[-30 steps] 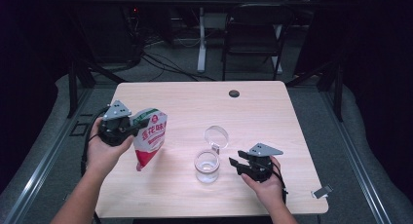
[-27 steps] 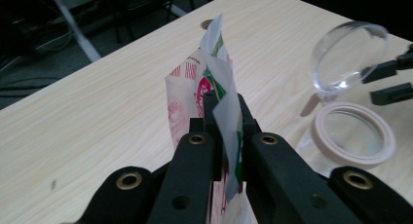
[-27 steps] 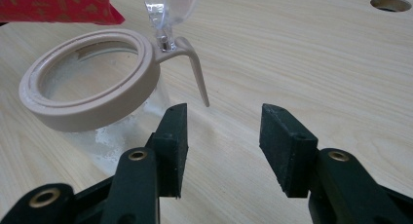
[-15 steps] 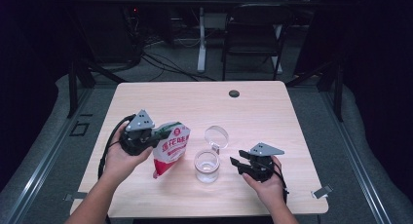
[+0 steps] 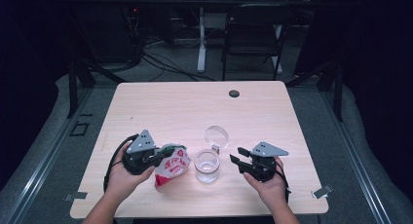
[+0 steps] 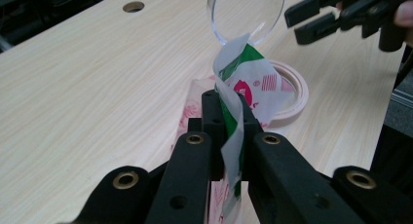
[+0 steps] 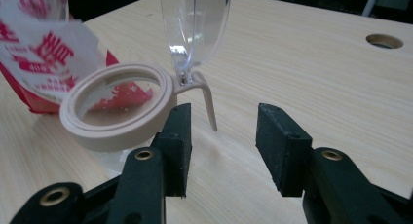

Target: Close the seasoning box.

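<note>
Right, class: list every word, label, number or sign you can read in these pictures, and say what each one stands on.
Red and white bag, held in the left gripper: large red characters on its white panel, cut off and blurred in the right gripper view, not readable.
Same bag, left gripper view: a red round mark and a red striped box, too blurred to read.
Clear jar, its open lid, table: no text.

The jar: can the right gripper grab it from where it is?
Probably yes. The right gripper is open, pointing at the jar with bare table between. The flipped-up lid and the bag sit out of its way.
</note>
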A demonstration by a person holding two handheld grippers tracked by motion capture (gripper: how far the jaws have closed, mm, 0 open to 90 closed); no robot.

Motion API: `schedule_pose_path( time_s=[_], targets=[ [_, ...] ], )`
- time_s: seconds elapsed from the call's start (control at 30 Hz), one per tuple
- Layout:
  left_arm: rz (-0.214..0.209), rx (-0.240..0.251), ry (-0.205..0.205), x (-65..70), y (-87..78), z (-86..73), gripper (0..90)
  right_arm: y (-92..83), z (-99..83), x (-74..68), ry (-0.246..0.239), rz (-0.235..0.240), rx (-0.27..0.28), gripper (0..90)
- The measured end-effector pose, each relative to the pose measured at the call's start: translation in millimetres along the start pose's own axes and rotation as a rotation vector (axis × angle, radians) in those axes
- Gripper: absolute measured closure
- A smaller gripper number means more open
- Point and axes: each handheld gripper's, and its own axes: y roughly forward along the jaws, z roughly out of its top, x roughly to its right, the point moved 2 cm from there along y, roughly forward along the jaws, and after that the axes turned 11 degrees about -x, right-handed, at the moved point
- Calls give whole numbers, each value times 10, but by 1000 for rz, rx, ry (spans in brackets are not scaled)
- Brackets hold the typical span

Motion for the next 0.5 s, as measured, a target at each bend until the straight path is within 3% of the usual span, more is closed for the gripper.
schedule_pose_path(
  time_s=[0.2,0.37,0.5],
  targets=[
    [-39,86,-62,36,37,-170,886,-140,55,-17,3,44,-21,671],
    [-34,90,-46,87,58,-176,886,-259,167,-85,-5,78,-24,724],
    [-40,86,-43,103,72,-171,885,-333,290,-224,-46,108,-39,737]
  ],
)
